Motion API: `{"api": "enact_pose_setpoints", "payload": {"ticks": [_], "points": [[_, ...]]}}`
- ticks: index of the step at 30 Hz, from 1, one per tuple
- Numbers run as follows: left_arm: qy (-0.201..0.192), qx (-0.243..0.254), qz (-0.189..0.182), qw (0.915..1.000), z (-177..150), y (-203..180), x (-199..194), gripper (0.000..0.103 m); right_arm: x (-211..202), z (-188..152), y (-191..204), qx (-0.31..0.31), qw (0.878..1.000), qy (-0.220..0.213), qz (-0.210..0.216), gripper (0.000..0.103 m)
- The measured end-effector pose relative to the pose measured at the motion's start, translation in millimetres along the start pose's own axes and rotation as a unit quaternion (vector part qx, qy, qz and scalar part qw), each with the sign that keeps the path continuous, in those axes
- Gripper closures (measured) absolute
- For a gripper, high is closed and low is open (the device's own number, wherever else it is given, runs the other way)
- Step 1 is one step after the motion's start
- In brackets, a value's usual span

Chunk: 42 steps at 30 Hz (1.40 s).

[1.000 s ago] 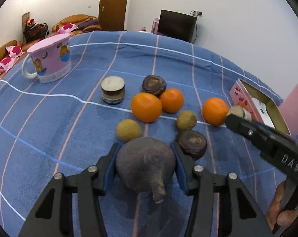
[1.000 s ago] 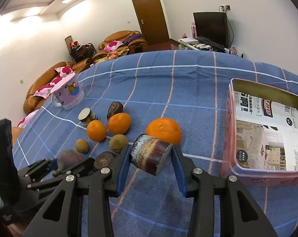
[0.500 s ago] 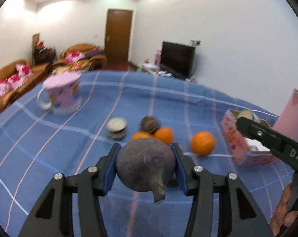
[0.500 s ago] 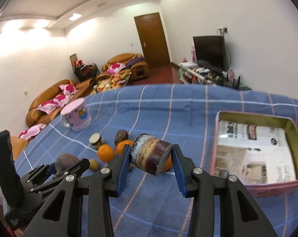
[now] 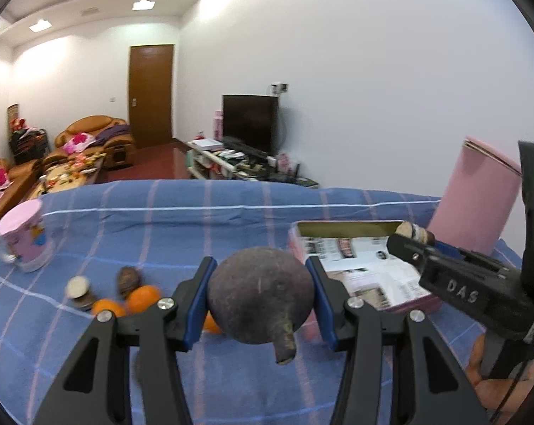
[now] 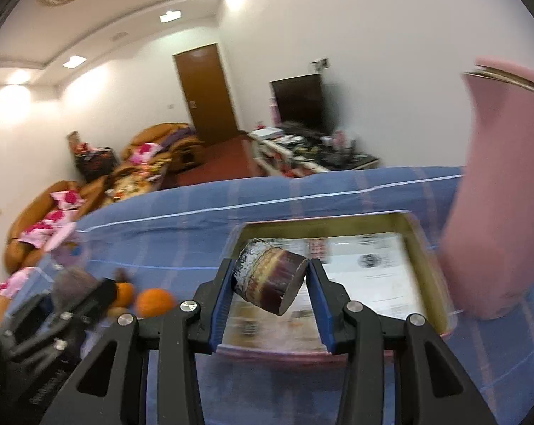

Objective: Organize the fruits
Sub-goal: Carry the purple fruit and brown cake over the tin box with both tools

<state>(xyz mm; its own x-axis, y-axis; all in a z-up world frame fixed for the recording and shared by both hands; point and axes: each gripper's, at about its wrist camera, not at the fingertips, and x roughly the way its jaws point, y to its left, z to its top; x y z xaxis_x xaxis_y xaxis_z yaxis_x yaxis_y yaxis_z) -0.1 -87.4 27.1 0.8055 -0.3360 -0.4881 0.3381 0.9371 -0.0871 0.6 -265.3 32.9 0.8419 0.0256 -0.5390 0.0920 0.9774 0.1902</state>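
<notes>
— Both claws had risen and swung toward the pink box since a second earlier; the fruit cluster that sat right under the left camera then lay lower left and farther off.

— What was the biggest thing in view?

— That was the counter [image 5: 100, 322], covered in blue checked cloth. On it, right of centre, stood the pink box [image 5: 413, 304] with its lid [image 5: 479, 191] raised upright at the far right side; printed paper lined its floor.

— And the claws?

— In its own camera the left claw [image 5: 261, 299] was clamped on a dark round fruit [image 5: 259, 294], stub pointing down, held above the cloth just left of the box. The right claw [image 6: 271, 285] gripped a short purple-brown cylinder piece [image 6: 268, 279], tilted, over the near-left part of the open box.

— What remained on the cloth?

— A pink mug [image 5: 24, 239] stood far left. Nearer were oranges [image 5: 143, 297], a dark fruit [image 5: 127, 278] behind them and a pale-topped cut piece [image 5: 77, 288] beside, all well apart from the box. Motion blur hid finer detail there.
</notes>
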Motion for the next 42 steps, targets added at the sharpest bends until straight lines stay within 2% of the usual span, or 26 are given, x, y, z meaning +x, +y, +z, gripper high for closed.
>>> {"api": "enact_pose_setpoints", "payload": {"ticks": [7, 10, 16, 25, 42], "points": [[0.018, 0.017, -0.022, 0.9994, 10.0, -42.8, 38.4, 0.050, 8.3, 4.0, -45.4, -0.002, 0.997, 0.008, -0.072, 0.060], [0.025, 0.029, -0.025, 0.9990, 11.5, -55.9, 50.7, 0.050, 12.4, 4.4, -55.9, -0.008, 0.996, 0.018, -0.084, 0.059], [0.042, 0.030, -0.022, 0.9984, 11.0, -62.6, 66.1, 0.050, 22.7, 4.2, -62.6, -0.024, 0.995, 0.034, -0.086, 0.059], [0.061, 0.041, -0.014, 0.9972, 4.5, -65.9, 79.1, 0.050, 37.4, -5.6, -50.4, -0.049, 0.994, 0.058, -0.084, 0.059], [0.062, 0.050, 0.003, 0.9968, -1.7, -67.4, 85.7, 0.049, 48.8, -10.8, -53.2, -0.043, 0.993, 0.079, -0.071, 0.059]]}}
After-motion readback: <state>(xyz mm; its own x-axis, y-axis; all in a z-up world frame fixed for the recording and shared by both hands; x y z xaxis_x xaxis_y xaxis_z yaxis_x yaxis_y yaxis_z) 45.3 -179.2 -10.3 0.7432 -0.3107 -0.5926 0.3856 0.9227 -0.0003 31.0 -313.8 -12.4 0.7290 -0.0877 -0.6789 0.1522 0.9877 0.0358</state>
